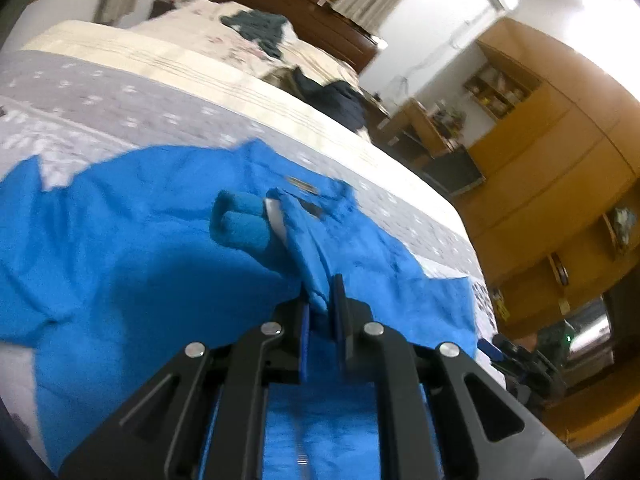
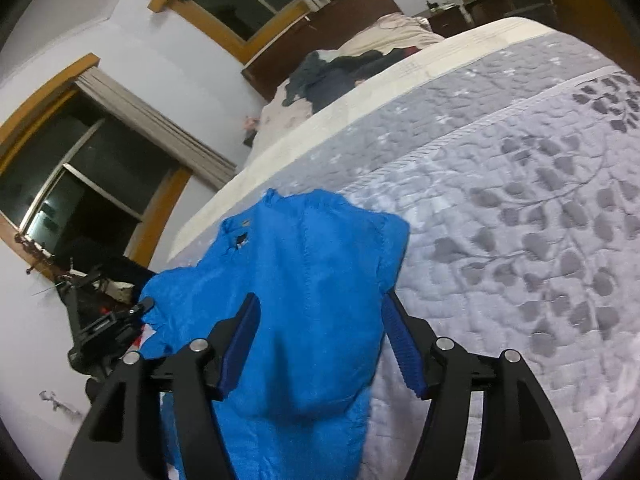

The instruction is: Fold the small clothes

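The blue garment (image 1: 132, 224) lies spread on the grey patterned bedspread (image 1: 132, 108), near the bed's near edge. The left gripper (image 1: 322, 300) is pressed together, pinching a raised fold of the garment near its collar. The right gripper (image 2: 320, 344) stands spread wide, the blue cloth bunched between its fingers (image 2: 402, 344) without being clamped.

The left gripper (image 1: 320, 300) has matte black angular linkage arms joined by round silver pivot pins (four in a row), with blue ribbed pads lining its fingers. The right gripper (image 2: 320, 340) is identical: black arms, silver pins, blue ribbed pads (image 2: 402, 344).
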A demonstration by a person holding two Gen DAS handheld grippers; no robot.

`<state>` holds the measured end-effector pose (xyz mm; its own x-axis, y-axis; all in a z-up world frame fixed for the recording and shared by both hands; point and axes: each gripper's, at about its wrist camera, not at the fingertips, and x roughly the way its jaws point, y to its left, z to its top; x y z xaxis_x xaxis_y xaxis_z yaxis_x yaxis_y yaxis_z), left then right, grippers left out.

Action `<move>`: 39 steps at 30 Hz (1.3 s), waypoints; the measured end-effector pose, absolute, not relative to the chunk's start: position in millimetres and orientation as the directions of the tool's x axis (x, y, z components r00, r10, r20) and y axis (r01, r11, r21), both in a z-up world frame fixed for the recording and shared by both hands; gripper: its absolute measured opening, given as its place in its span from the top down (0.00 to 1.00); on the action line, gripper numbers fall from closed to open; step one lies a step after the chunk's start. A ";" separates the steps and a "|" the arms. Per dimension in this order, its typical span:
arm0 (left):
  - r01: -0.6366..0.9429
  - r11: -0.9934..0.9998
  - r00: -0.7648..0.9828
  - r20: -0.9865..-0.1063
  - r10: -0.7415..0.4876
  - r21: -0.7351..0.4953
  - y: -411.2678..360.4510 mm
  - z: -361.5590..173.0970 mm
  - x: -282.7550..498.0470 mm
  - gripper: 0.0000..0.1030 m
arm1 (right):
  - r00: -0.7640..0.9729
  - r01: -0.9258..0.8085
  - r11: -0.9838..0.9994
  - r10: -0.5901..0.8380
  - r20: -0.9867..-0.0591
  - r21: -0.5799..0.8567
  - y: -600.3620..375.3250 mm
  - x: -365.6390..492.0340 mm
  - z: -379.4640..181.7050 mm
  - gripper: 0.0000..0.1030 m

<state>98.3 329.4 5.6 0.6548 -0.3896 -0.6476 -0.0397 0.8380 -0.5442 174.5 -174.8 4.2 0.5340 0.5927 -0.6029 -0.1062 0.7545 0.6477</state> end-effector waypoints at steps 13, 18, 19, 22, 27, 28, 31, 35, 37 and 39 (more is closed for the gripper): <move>-0.149 0.851 0.637 -0.707 -0.307 -0.504 393.6 -29.6 102.0 0.93 | 0.416 -0.093 0.823 0.543 -0.729 0.560 -121.2 189.2 -40.5 0.45; -0.182 0.853 0.592 -0.747 -0.302 -0.489 404.3 -53.8 108.5 0.92 | 0.388 -0.087 0.845 0.516 -0.763 0.528 -111.2 190.0 -54.7 0.65; -0.187 0.854 0.582 -0.755 -0.301 -0.485 406.0 -58.1 108.2 0.90 | 0.387 -0.088 0.853 0.506 -0.771 0.515 -110.2 189.3 -54.8 0.67; -0.209 0.870 0.560 -0.784 -0.269 -0.447 411.2 -69.2 108.9 0.84 | 0.381 -0.079 0.869 0.480 -0.790 0.489 -107.5 188.5 -57.4 0.68; -0.209 0.865 0.549 -0.787 -0.281 -0.455 421.4 -75.6 103.5 0.81 | 0.377 -0.074 0.870 0.476 -0.794 0.487 -105.6 189.9 -62.9 0.65; -0.209 0.867 0.550 -0.788 -0.277 -0.452 422.8 -73.5 101.3 0.81 | 0.379 -0.076 0.870 0.477 -0.793 0.487 -106.0 189.8 -62.5 0.63; -0.216 0.871 0.562 -0.786 -0.259 -0.442 427.1 -61.6 93.7 0.78 | 0.388 -0.074 0.872 0.472 -0.792 0.484 -109.2 189.2 -56.8 0.58; -0.216 0.888 0.627 -0.755 -0.191 -0.405 429.0 -27.8 78.9 0.69 | 0.475 -0.052 0.914 0.377 -0.795 0.402 -114.1 179.5 -20.3 0.54; -0.197 0.900 0.653 -0.737 -0.174 -0.388 421.1 -8.3 77.4 0.63 | 0.511 -0.064 0.920 0.362 -0.780 0.386 -109.6 173.2 0.9 0.53; -0.164 0.922 0.662 -0.732 -0.161 -0.351 406.0 5.1 80.6 0.52 | 0.513 -0.097 0.916 0.380 -0.770 0.388 -99.1 169.9 14.3 0.52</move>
